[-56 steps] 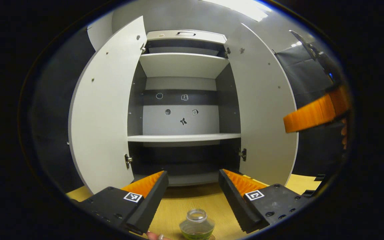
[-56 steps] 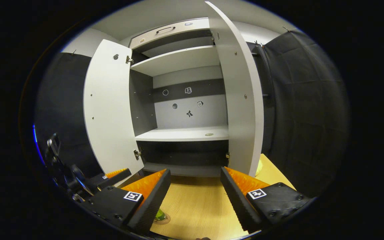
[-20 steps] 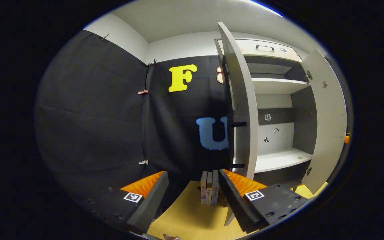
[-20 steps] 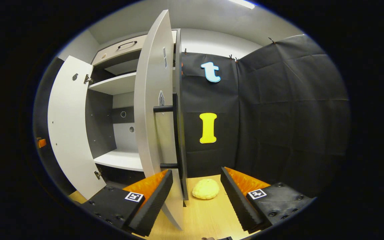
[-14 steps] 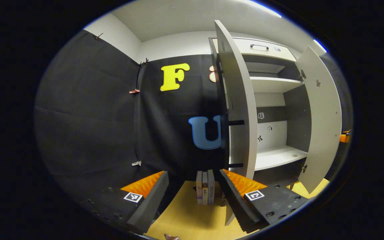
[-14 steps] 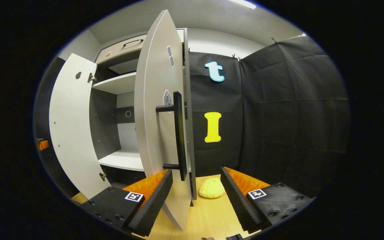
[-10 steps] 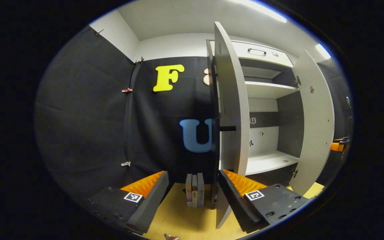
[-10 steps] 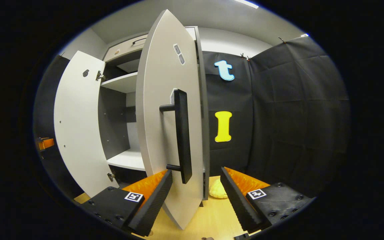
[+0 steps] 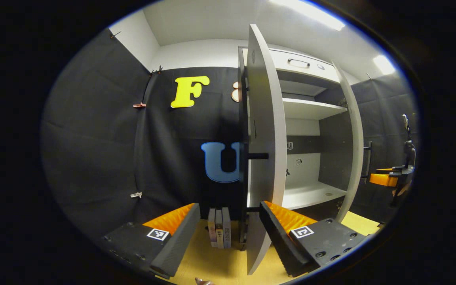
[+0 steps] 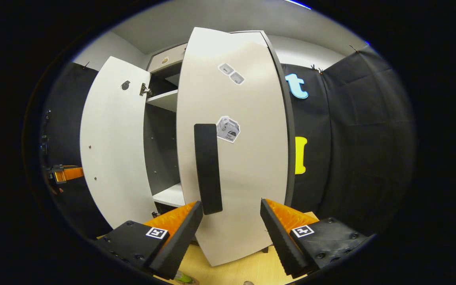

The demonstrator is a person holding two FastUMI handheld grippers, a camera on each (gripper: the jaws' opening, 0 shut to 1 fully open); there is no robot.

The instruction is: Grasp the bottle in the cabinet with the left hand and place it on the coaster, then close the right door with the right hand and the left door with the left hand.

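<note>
Facing the right gripper (image 10: 230, 229), spread wide, stood the smooth matte right door (image 10: 247, 158) with its flat bar handle (image 10: 207, 168) (stickers illegible); left gripper (image 9: 228, 229) likewise spread.

Left gripper (image 9: 230, 233) mounts: black blocks, each marked with a square black-and-white tag; screws noted on the right block.
Right gripper (image 10: 231, 231) mounts: black blocks, tags likewise fitted.
Finger (image 10: 176, 241) faces: ribbed.
</note>
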